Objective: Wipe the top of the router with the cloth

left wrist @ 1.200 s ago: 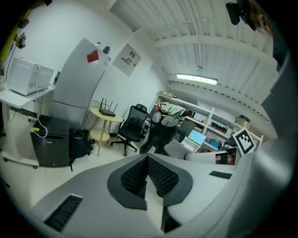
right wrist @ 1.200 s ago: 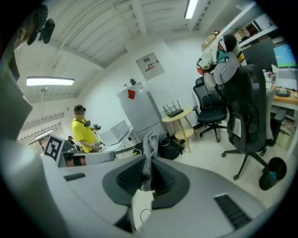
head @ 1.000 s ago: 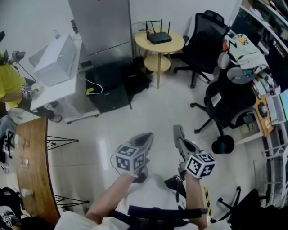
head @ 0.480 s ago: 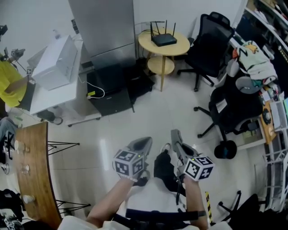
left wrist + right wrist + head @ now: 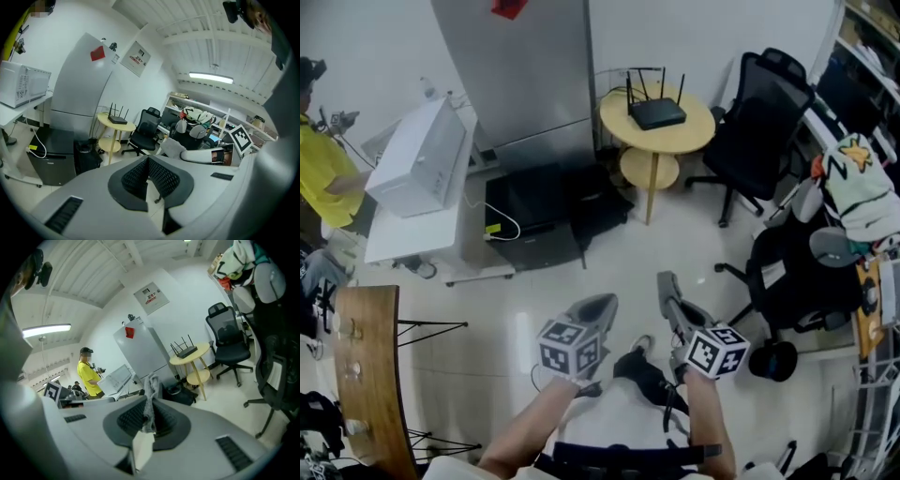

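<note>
Ahead, router (image 5: pixel 656 113) tops round yellow table (image 5: pixel 677 142)

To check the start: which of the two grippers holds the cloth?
The right gripper: a grey cloth is pinched between its jaws. The left gripper has nothing between its jaws.

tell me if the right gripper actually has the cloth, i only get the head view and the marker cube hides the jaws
Observer: Yes. In the right gripper view the right gripper is shut on a grey cloth that sticks up past its jaws.
Operator: and the left one
Observer: The left gripper view shows the left gripper with its pads together and nothing between them.
Operator: is the right one pointed at the router
Observer: Not quite. In the right gripper view the router, on its round table, sits to the right of the cloth, far off.
</note>
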`<state>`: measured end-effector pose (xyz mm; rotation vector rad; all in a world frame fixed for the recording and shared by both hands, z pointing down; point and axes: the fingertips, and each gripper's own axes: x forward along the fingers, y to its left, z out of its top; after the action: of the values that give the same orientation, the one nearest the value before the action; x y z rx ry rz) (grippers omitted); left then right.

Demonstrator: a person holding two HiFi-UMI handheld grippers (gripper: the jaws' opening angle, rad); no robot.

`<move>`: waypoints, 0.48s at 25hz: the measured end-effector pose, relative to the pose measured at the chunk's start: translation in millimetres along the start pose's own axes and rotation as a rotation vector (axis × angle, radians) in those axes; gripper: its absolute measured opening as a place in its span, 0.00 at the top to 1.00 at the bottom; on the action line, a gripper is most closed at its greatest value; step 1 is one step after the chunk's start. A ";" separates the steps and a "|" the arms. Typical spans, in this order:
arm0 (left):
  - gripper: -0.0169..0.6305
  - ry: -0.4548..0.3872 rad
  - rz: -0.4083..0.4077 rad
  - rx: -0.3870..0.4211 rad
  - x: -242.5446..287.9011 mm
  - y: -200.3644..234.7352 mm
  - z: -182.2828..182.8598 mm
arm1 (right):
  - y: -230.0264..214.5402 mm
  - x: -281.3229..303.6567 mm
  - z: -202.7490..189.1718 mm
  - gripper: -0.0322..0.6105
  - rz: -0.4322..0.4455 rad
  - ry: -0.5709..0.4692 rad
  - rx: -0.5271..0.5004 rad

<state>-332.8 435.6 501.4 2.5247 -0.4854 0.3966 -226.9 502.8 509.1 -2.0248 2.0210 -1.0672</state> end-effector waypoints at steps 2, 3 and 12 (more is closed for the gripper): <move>0.98 -0.004 0.002 0.005 25.7 2.2 16.8 | -17.5 15.3 22.0 0.89 0.008 0.001 -0.004; 0.98 -0.004 0.004 0.007 38.4 3.4 24.4 | -25.9 22.2 31.5 0.89 0.012 0.004 -0.004; 0.98 0.016 0.020 -0.001 134.8 16.5 70.9 | -104.2 65.7 89.1 0.89 0.011 0.024 0.038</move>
<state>-206.7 348.7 501.0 2.5154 -0.5044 0.4233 -100.2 420.0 522.9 -1.9902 2.0049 -1.1243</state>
